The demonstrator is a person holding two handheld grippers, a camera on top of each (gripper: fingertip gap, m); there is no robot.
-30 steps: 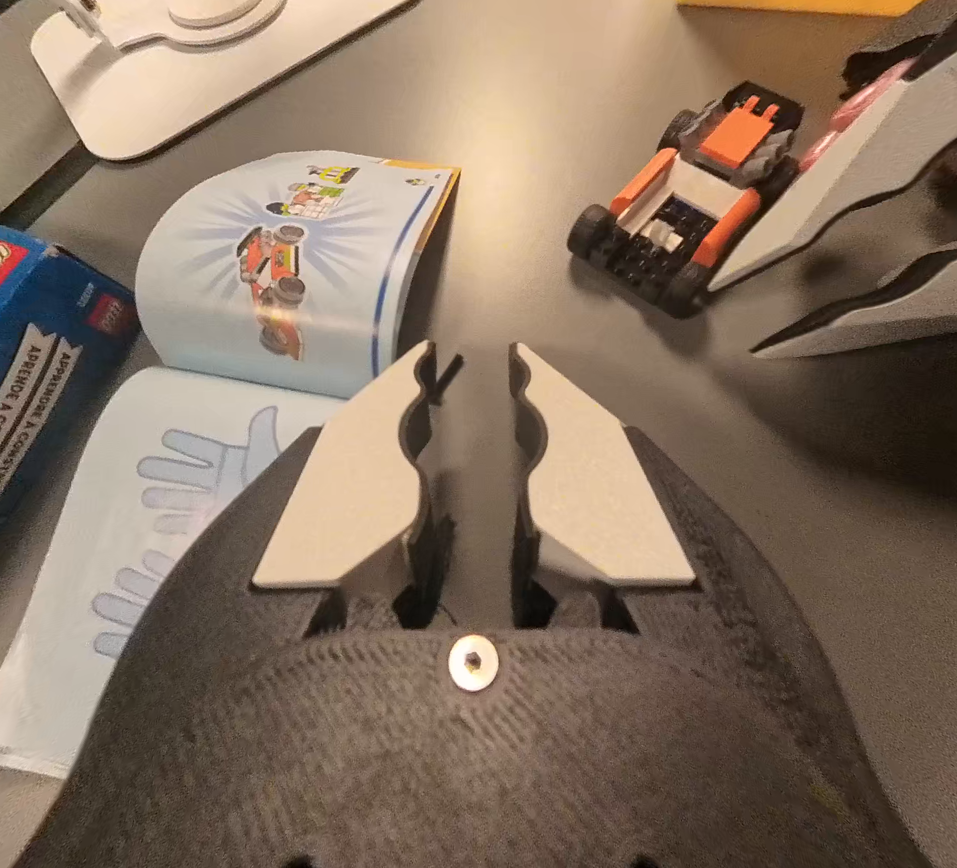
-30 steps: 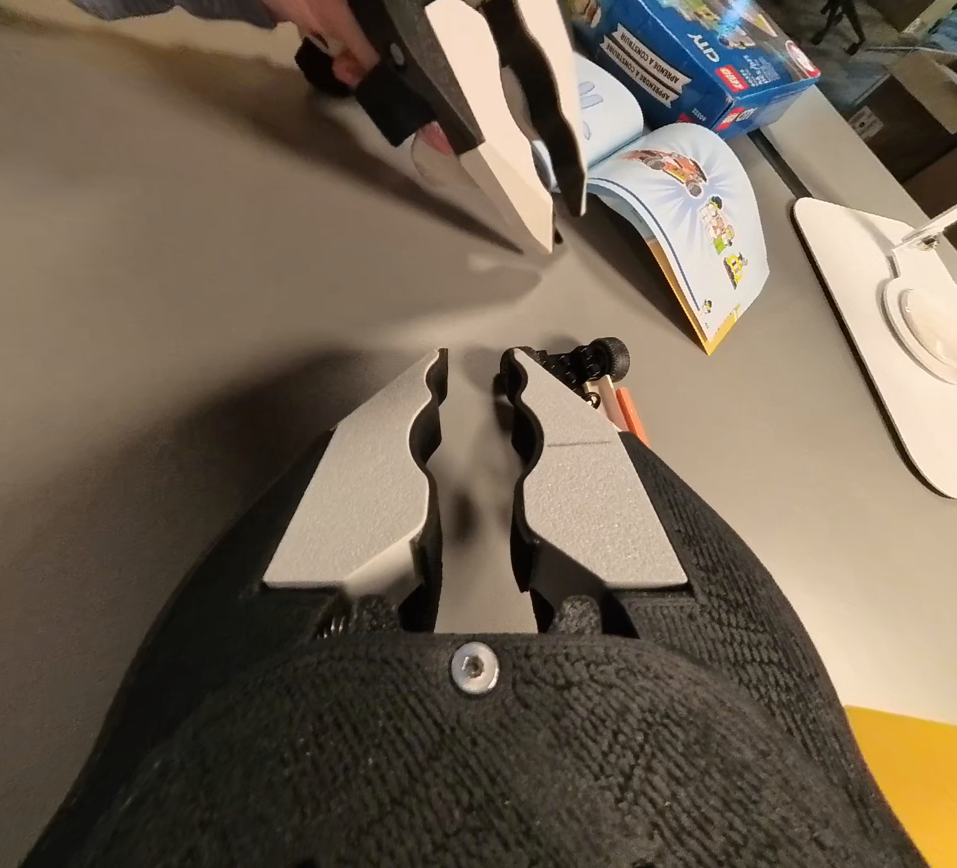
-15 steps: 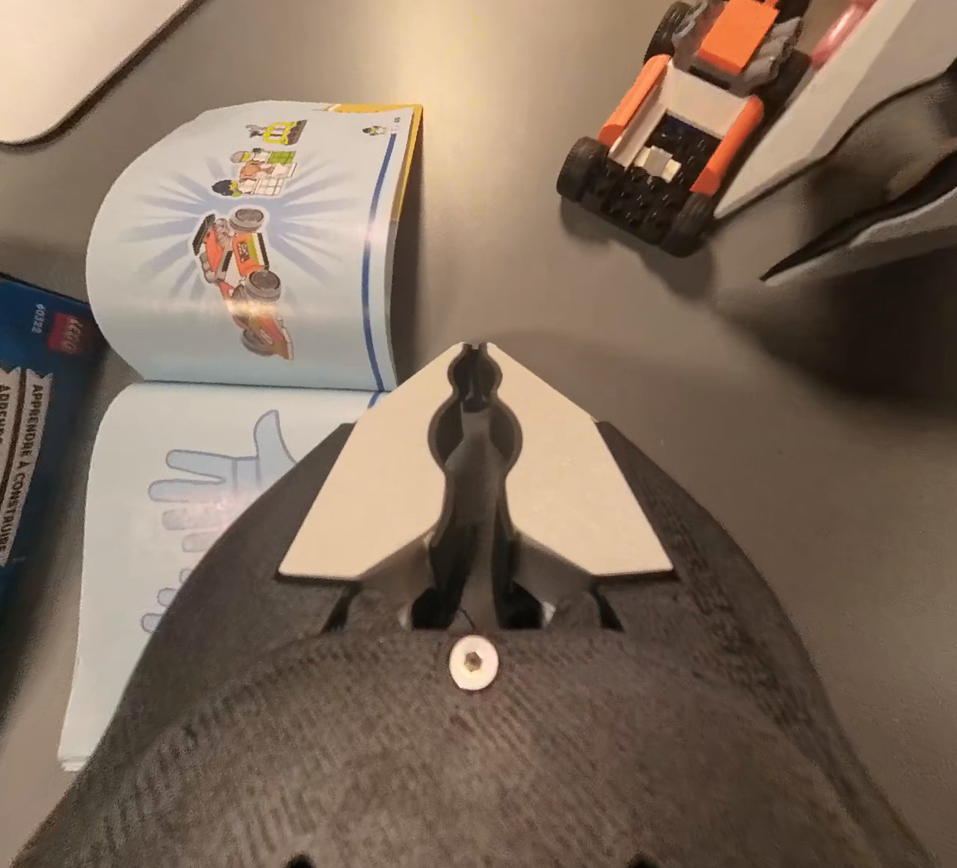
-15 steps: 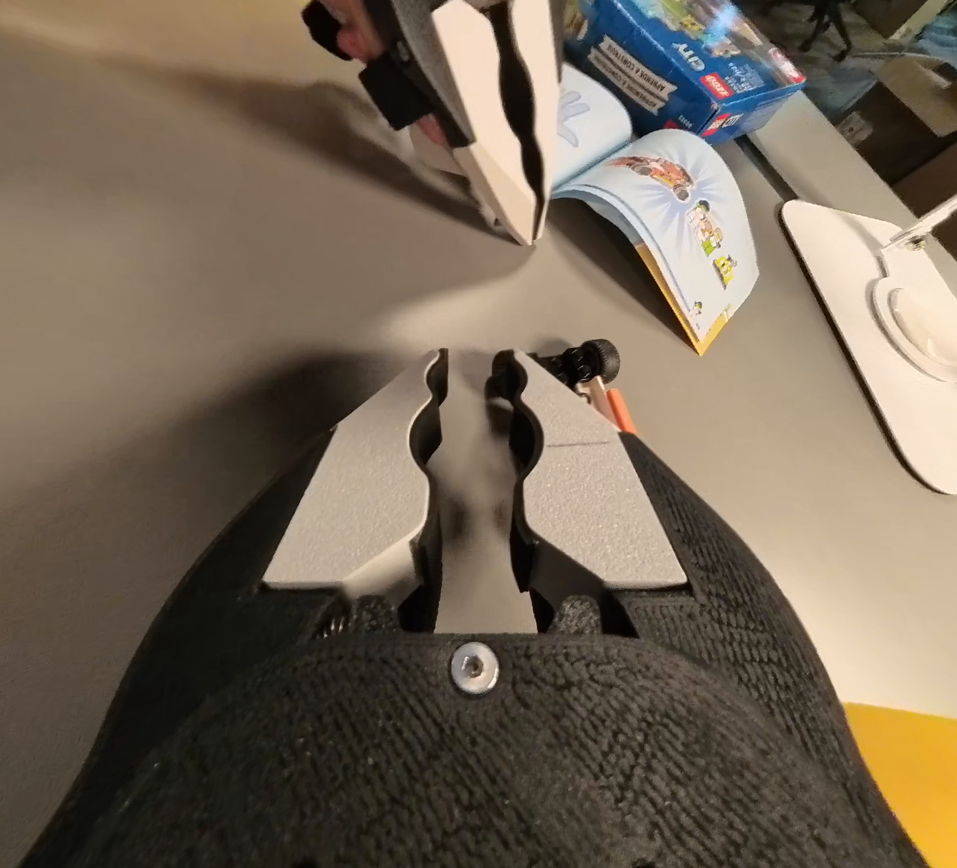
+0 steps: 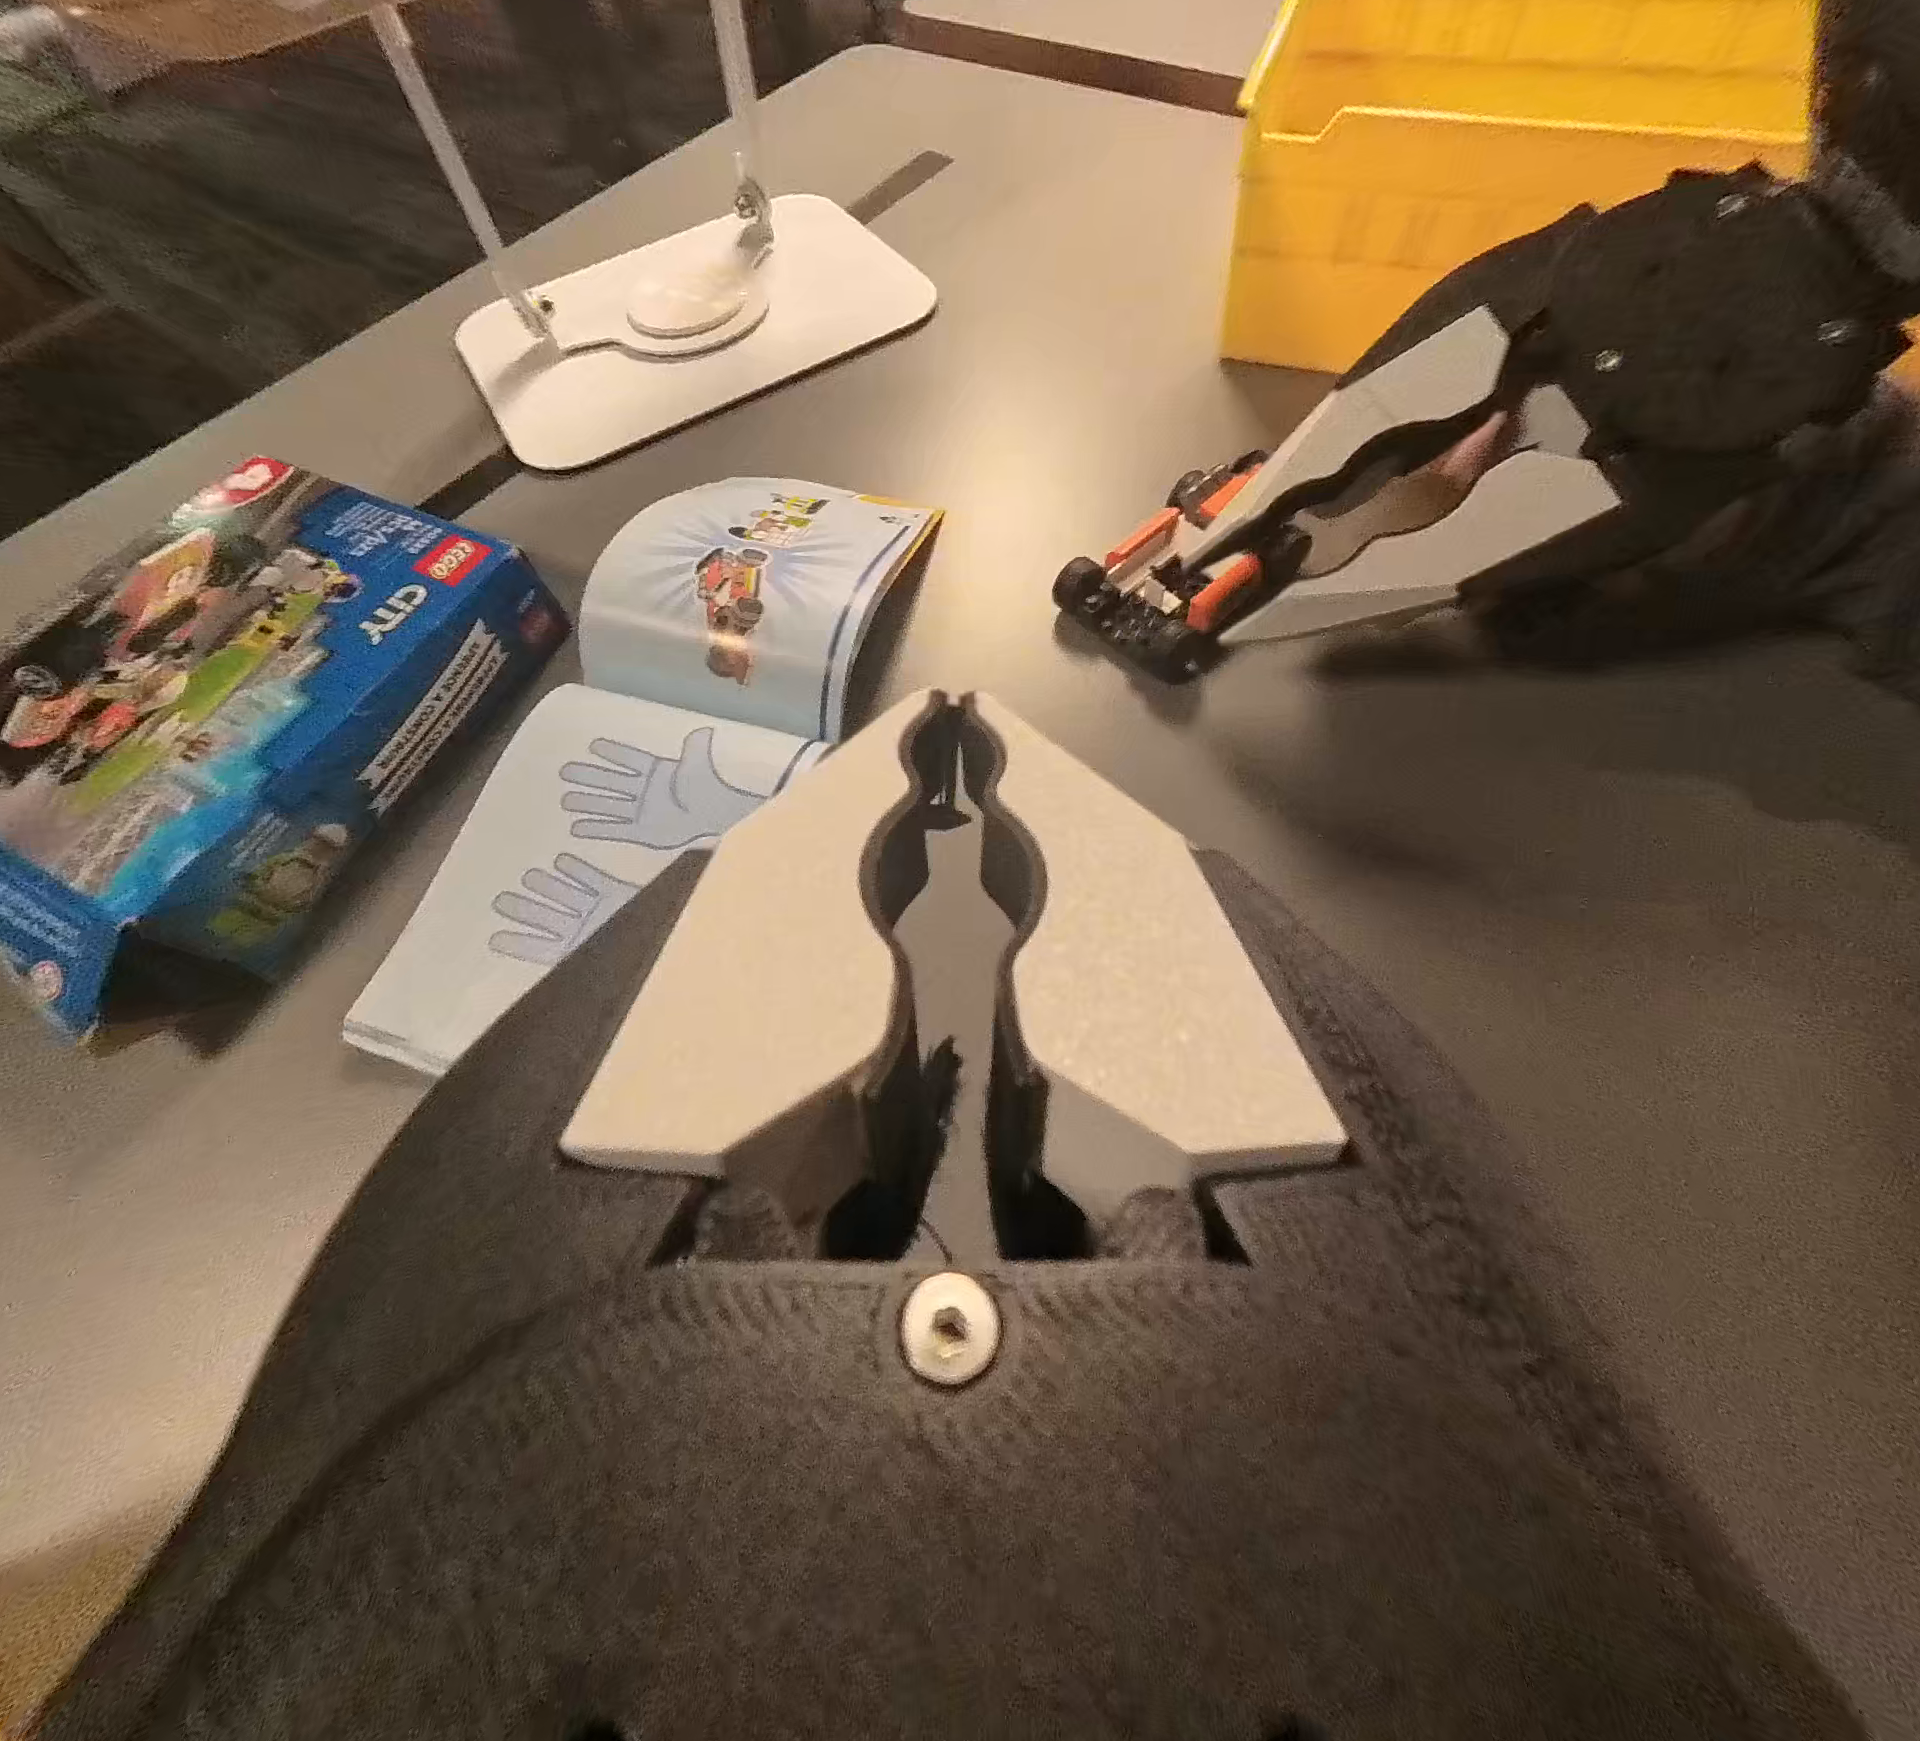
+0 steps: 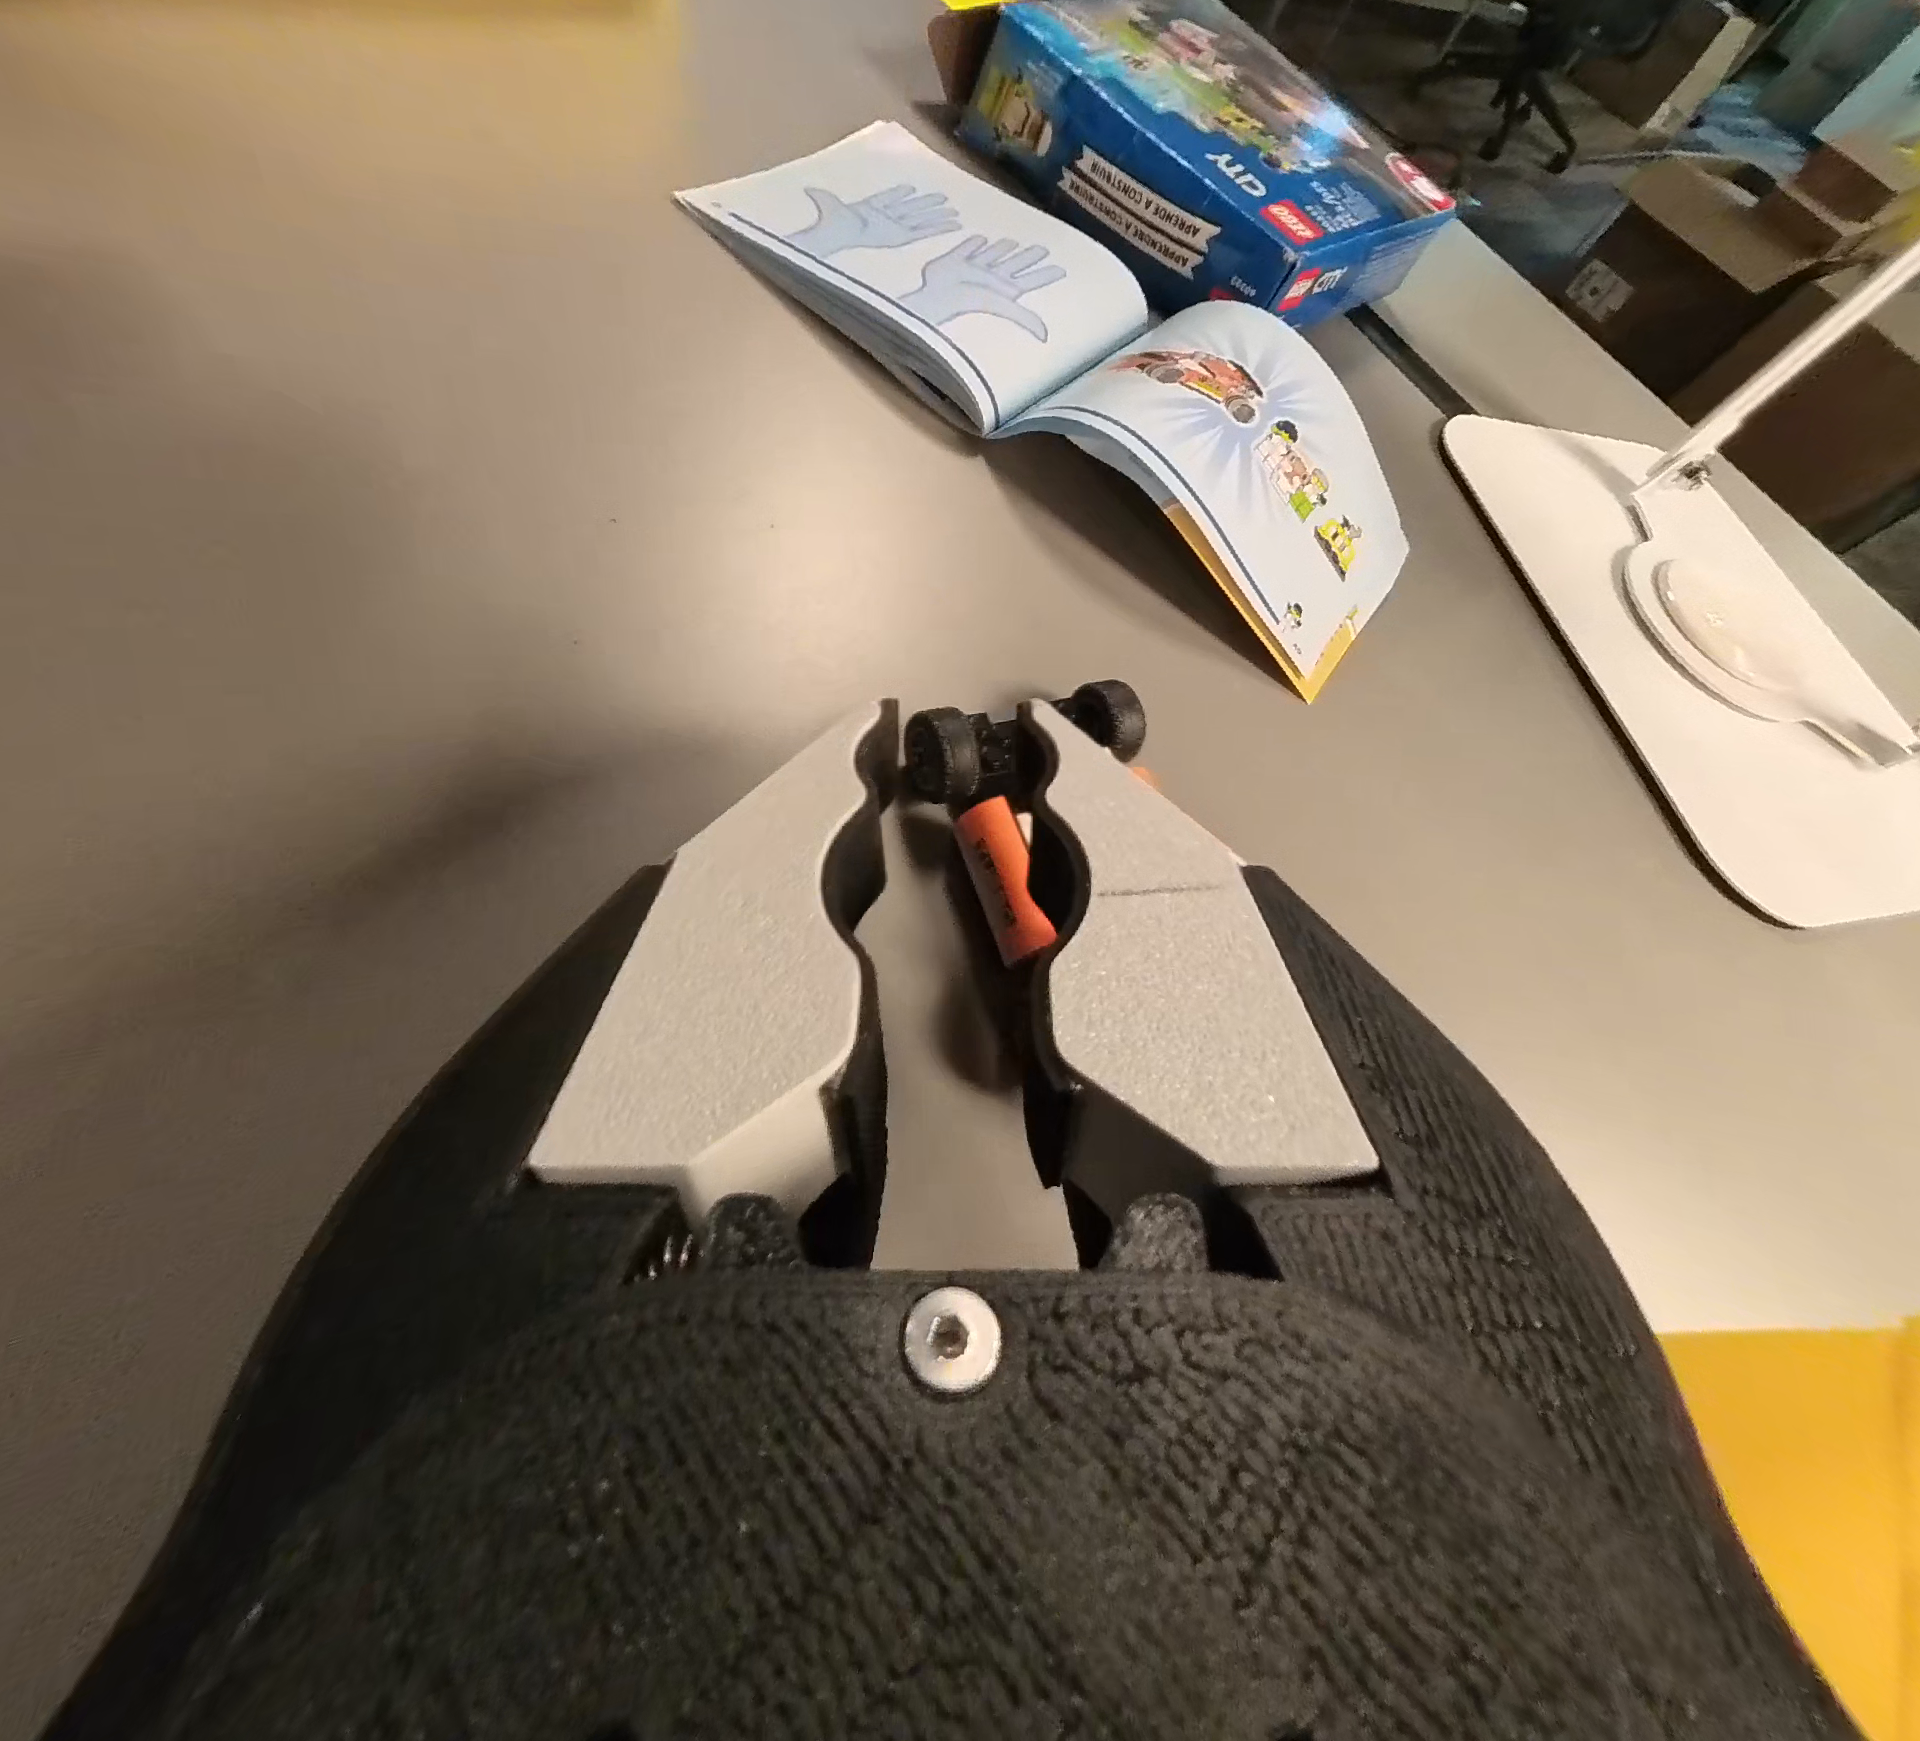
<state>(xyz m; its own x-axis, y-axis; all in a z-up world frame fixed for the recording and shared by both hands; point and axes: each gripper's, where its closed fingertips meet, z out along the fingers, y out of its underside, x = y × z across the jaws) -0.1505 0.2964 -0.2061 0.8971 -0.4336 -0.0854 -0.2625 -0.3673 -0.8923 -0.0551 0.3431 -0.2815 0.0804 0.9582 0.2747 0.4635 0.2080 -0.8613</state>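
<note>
My left gripper is shut and held above the grey table, just in front of the open booklet. A thin black piece shows pinched between its pads. A small orange, white and black toy car stands on the table to the right. My right gripper straddles it. In the right wrist view my right gripper is open, with one front wheel and an orange side bar between its fingers. The right finger lies over the car's body.
A blue toy box lies left of the booklet and also shows in the right wrist view. A white lamp base stands behind them. A yellow bin stands at the back right. Spacing between my two grippers at the tips: around 15 centimetres.
My left gripper's jaws closed at the table beside the booklet, where a thin black stick lay, then it lifted and drew back. My right gripper slid over the car; its jaws kept their width.
</note>
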